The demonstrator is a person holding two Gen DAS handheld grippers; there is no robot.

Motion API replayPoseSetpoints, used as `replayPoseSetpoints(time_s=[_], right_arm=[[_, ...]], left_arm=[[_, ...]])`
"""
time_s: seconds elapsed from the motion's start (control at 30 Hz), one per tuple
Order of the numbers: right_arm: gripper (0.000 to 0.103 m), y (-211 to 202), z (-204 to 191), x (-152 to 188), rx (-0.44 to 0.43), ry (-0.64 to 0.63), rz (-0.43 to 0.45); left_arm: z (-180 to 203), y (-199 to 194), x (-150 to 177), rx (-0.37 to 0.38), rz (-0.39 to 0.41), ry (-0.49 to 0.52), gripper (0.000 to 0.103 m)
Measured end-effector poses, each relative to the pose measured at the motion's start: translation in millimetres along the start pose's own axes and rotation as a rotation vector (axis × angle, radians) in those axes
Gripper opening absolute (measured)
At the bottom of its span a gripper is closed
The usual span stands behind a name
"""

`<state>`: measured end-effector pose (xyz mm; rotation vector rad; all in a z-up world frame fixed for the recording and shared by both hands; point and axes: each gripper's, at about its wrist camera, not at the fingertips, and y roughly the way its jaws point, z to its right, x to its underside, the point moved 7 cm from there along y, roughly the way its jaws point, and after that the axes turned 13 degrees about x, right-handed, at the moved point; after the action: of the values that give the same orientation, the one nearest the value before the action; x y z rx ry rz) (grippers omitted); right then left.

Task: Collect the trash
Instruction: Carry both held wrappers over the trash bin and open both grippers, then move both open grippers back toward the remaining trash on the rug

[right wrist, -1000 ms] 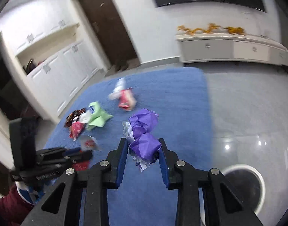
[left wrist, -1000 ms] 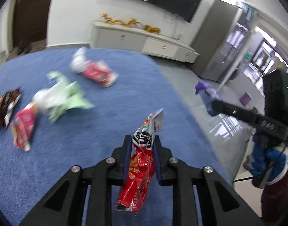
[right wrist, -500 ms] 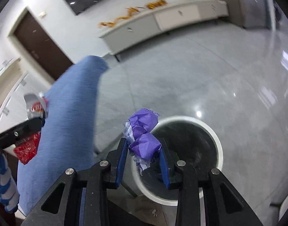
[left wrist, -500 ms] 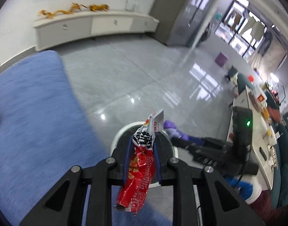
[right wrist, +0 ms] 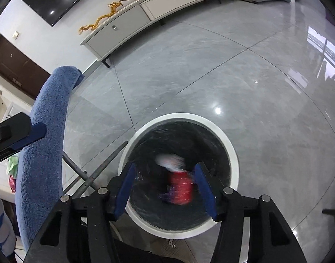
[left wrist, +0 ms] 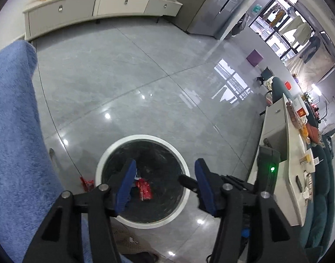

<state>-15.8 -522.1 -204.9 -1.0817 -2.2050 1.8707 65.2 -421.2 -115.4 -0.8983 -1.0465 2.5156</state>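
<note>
Hovering wide open and empty, both grippers [left wrist: 165, 184] [right wrist: 165, 186] flank the bin [left wrist: 182, 166] beside the blue-covered table [left wrist: 11, 131].

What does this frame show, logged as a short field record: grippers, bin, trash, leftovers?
left gripper: open, empty, above the bin
right gripper: open, empty, above the bin
bin: round, white rim, dark liner, on the grey floor
red snack bag: inside the bin
purple wrapper: blurred, inside the bin beside the red bag
stray red scrap: on the floor, outside the rim
blue cloth: left of the bin
</note>
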Motion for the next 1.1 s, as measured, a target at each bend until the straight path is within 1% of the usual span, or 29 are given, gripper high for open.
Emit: replayPoseSetpoints(time_s=[0.1,0.27,0.37,0.4,0.5,0.57,0.63,0.8,0.93,1.0,1.1], right_arm=[[0.054,-9.3,2.9,0.2,-0.004,0.009,0.019],[0.054,-47.6,-3.7,-5.0,-0.035,0.007,0.089],[0.054,-75.9,-19.4,-6.7,-0.059,-0.017,0.137],[0.054,-88.8,-28.0,-6.7,-0.068,-0.033,0.158],[0.054,-116.7,-53.1,-3.9,-0.080,-0.080,0.204],[0.054,-136.4,-73.6,0.5,-0.089,-0.114,0.235],[0.054,-149.1,-92.1,5.4,-0.093,-0.143,0.253],[0.054,-170.6,-141.0,27.1,-0.084,-0.234,0.277],[0.057,-185.1,-179.9,44.7,-0.076,-0.302,0.305],[0.058,-191.0,-195.9,51.9,-0.072,-0.324,0.319],[0.059,-199.4,-223.2,59.1,-0.063,-0.363,0.334]], left_arm=[[2.9,-20.5,1.8,-0.032,0.037,0.030,0.054],[2.1,-70.3,8.0,-0.104,0.128,0.067,0.054],[-7.4,-111.4,16.5,-0.136,0.194,0.062,0.053],[-6.3,-118.2,17.0,-0.148,0.208,0.062,0.053],[-16.4,-158.9,29.6,-0.193,0.270,0.055,0.053],[-22.7,-187.1,41.3,-0.233,0.315,0.048,0.053],[-28.2,-217.4,56.5,-0.294,0.364,0.045,0.054],[-41.5,-280.4,102.4,-0.434,0.469,0.024,0.054],[-59.9,-329.7,136.6,-0.501,0.550,-0.016,0.056],[-69.8,-353.2,148.0,-0.532,0.587,-0.028,0.059],[-79.3,-383.9,165.5,-0.569,0.640,-0.044,0.060]])
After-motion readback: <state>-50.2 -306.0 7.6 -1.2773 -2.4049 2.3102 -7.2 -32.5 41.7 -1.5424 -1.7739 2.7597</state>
